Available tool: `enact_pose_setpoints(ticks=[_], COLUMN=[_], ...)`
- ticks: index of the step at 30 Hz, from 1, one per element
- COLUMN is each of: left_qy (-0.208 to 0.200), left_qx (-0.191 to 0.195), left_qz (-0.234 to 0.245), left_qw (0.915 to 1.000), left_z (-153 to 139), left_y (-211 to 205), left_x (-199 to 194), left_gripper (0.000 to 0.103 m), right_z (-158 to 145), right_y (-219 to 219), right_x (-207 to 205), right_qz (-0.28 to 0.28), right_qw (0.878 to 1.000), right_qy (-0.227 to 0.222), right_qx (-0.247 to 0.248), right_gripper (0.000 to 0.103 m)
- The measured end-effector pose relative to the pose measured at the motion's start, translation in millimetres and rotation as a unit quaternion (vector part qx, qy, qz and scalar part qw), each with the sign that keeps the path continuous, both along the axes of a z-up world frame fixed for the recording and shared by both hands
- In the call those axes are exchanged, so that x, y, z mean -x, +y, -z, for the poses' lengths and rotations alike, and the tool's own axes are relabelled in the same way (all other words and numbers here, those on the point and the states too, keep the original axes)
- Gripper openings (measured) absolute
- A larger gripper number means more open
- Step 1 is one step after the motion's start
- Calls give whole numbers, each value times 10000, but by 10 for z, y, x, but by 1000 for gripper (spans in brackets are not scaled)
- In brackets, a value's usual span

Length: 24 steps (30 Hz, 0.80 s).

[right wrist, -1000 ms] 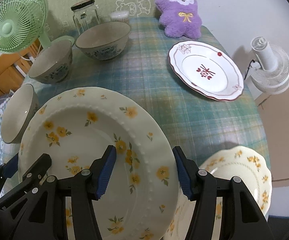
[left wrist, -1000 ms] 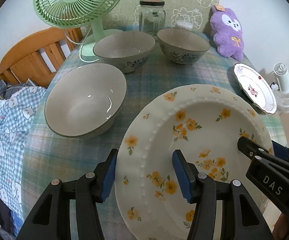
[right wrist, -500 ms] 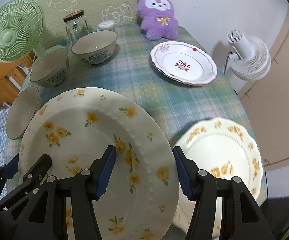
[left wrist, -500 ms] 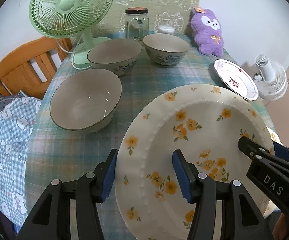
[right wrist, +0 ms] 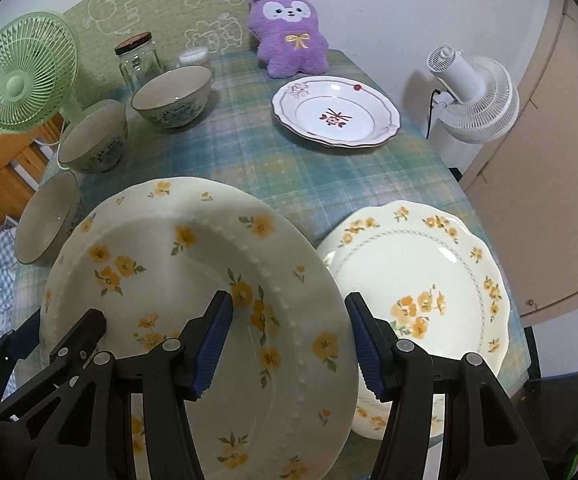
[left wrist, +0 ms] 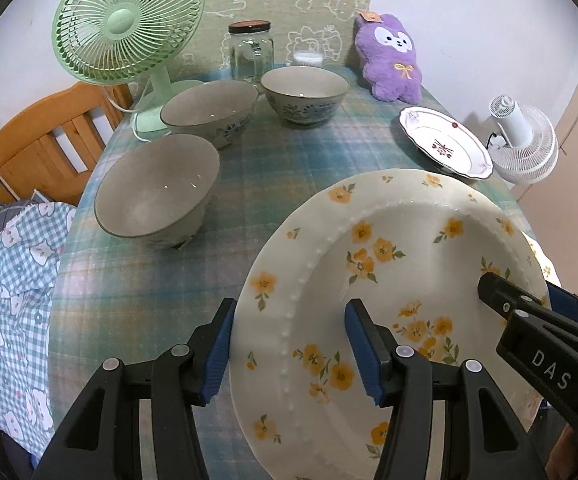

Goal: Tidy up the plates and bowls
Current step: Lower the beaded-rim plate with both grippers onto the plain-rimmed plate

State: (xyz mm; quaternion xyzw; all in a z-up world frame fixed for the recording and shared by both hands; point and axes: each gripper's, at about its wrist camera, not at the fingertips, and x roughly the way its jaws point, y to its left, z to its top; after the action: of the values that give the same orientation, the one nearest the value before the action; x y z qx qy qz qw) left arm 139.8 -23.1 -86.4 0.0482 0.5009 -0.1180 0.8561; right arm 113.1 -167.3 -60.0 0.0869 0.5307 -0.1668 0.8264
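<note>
Two grippers carry one large round cream plate with yellow flowers and a beaded rim (left wrist: pixel 389 280) above the checked blue-green tablecloth (left wrist: pixel 289 160). The left gripper (left wrist: pixel 289 340) has its jaws clamped across the plate's left rim, one blue pad outside the edge and one on the inner face. The right gripper (right wrist: pixel 289 336) grips the opposite rim in the same manner. Neither set of jaws is fully closed, since the rim sits between the pads.

The plate is lifted and tilted, and does not rest on the table. In the right wrist view it hangs just beside, and partly over, a scalloped cream plate with yellow flowers (right wrist: pixel 429 280) lying flat at the near right corner. A white plate with a red motif (right wrist: pixel 337 116) lies well apart, near the purple plush toy (right wrist: pixel 289 40).

Three grey ceramic bowls stand separately along the left side: a near bowl (left wrist: pixel 157 192), a middle bowl (left wrist: pixel 209 112) and a far bowl (left wrist: pixel 305 96).

Judged progress: early. No stack exists yet. The remaining work appears to be setting the held plate down, gathering the plates, and nesting the bowls
</note>
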Motion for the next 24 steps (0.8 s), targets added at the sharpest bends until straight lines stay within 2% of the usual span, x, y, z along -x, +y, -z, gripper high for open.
enact_pose_setpoints(ticks=[7, 24], left_qy=[-44, 116], left_qx=[-85, -13], left_qz=[-15, -58], left_qw=[10000, 9999], left_z=[-48, -24], left_y=[-274, -949], left_x=[100, 176], left_gripper=[56, 56], right_z=[-36, -63], right_y=[-263, -965], right_x=[113, 227], right_qz=[-5, 11], right_qw=[10000, 9999], right_qy=[54, 161], right_qx=[-40, 19], right_gripper=[62, 62])
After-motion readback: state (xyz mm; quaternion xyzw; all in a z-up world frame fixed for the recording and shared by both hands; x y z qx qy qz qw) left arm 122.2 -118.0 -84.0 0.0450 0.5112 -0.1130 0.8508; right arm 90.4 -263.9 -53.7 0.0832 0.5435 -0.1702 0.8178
